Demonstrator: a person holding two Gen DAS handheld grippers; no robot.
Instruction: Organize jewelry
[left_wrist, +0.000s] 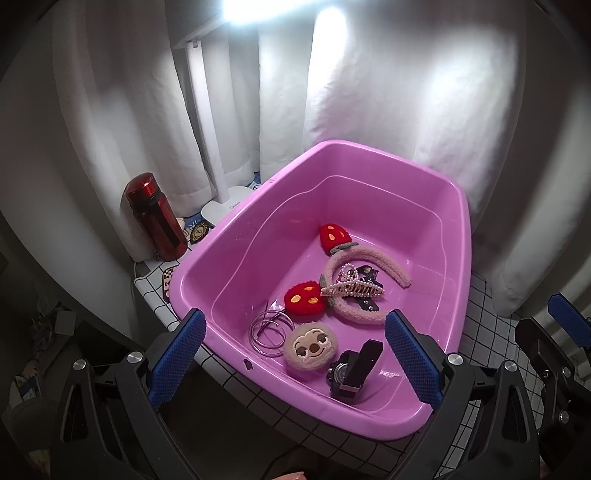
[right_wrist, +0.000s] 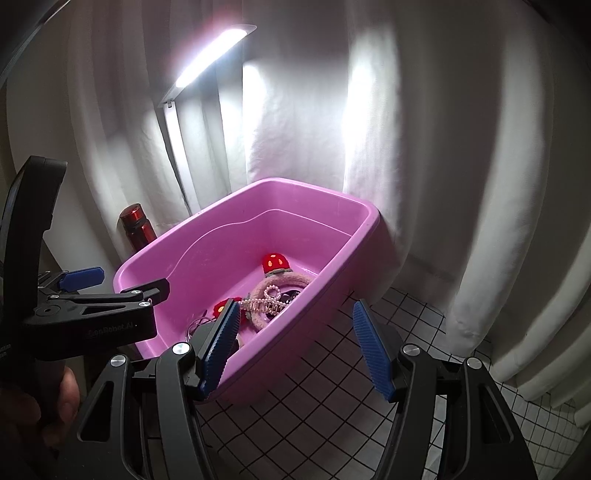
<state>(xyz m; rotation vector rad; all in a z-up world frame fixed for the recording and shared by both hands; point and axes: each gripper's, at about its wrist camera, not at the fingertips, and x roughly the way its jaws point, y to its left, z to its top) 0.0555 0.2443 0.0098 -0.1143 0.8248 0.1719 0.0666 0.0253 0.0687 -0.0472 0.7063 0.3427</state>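
Left gripper (left_wrist: 295, 354) hangs over the near end of the pink tub (left_wrist: 369, 155), jaws wide apart, nothing between them. Right gripper (right_wrist: 299, 347) also spread wide and empty, sitting outside the tub's near right wall over the checked tablecloth (right_wrist: 332, 424).

All the jewelry is in the tub, bunched at the near end: fuzzy strawberry headband (left_wrist: 364, 295), pearl claw clip (left_wrist: 351, 288) lying on top of it, thin wire bangles (left_wrist: 267, 332), plush sloth-face clip (left_wrist: 309, 349), black watch (left_wrist: 352, 369) propped on its strap.

Risks, my read:
- Claw clip sits inside the headband's arc with dark clips under it. Grab one and the others likely come along.
- Bangles are thin, flat on slick plastic and touching the sloth clip. Pads may skate off or nudge the clip.
- Watch looks unstable, a brush could tip it.
- Tub is light plastic on cloth and may slide if a finger catches the rim.

Around: red bottle (left_wrist: 155, 218) and white lamp base (left_wrist: 231, 203) just beside the tub's far left corner, curtain (left_wrist: 406, 92) close behind. Right gripper has the tub wall between it and the pile, so it must clear the rim first. Both grippers are close together, clash possible.
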